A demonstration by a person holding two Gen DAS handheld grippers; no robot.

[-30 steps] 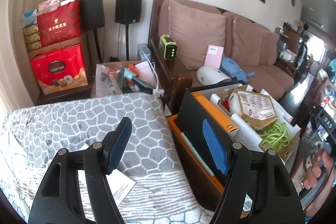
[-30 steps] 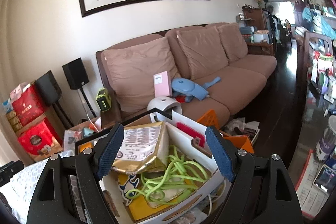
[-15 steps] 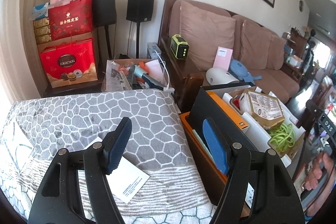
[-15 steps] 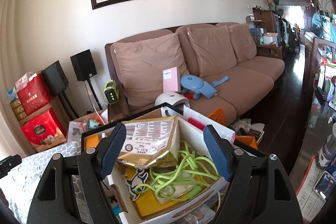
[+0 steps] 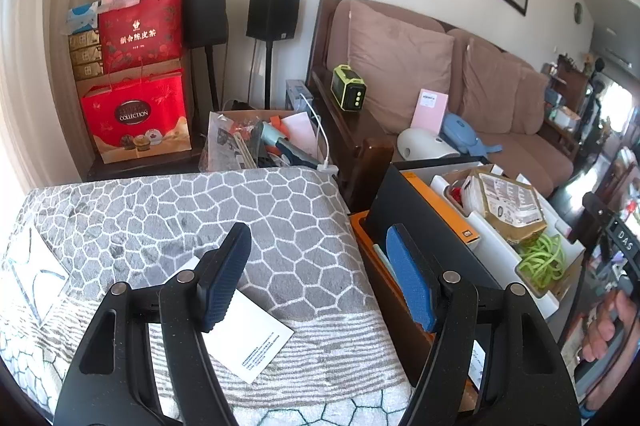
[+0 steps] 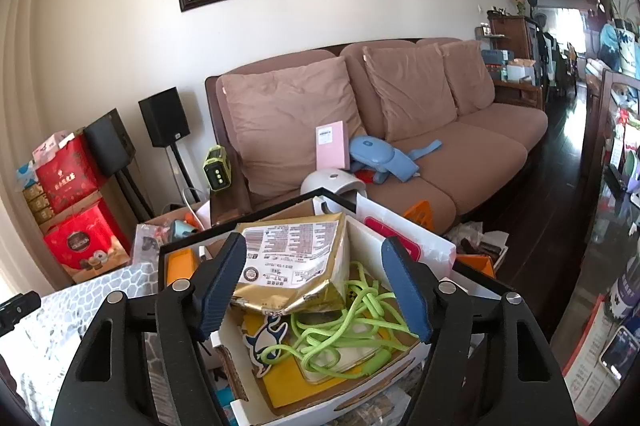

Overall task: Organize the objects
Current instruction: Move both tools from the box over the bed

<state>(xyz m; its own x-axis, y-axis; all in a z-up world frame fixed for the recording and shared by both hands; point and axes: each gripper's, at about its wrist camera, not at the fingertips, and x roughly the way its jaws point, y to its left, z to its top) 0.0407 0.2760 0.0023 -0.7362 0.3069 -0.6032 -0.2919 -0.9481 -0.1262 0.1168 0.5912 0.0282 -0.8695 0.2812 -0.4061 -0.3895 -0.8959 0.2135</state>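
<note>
My left gripper (image 5: pixel 317 228) is open over a grey honeycomb-patterned cover (image 5: pixel 168 210), with nothing between its fingers. A white printed card (image 5: pixel 252 340) lies on the cover just under the left finger. My right gripper (image 6: pixel 314 240) hovers over a white cardboard box (image 6: pixel 352 392) and its jaws are closing. In that box lie a gold foil packet (image 6: pixel 296 258) and a tangled green cord (image 6: pixel 340 326). The packet sits in line between the pads, but they do not press on it. The same box (image 5: pixel 492 250) shows at the right of the left wrist view.
A black box (image 5: pixel 412 202) stands in an orange crate (image 5: pixel 360 226) beside the cover. Behind are a brown sofa (image 6: pixel 460 154) with a pink box and a blue toy, speakers on stands (image 5: pixel 272 10), red gift bags (image 5: pixel 136 114) and a carton of clutter (image 5: pixel 264 142). A hand (image 5: pixel 608 326) shows at the right edge.
The right gripper's jaws have narrowed and sit slightly lower over the box. The left view has drifted, so more of the white card and the cover now shows.
</note>
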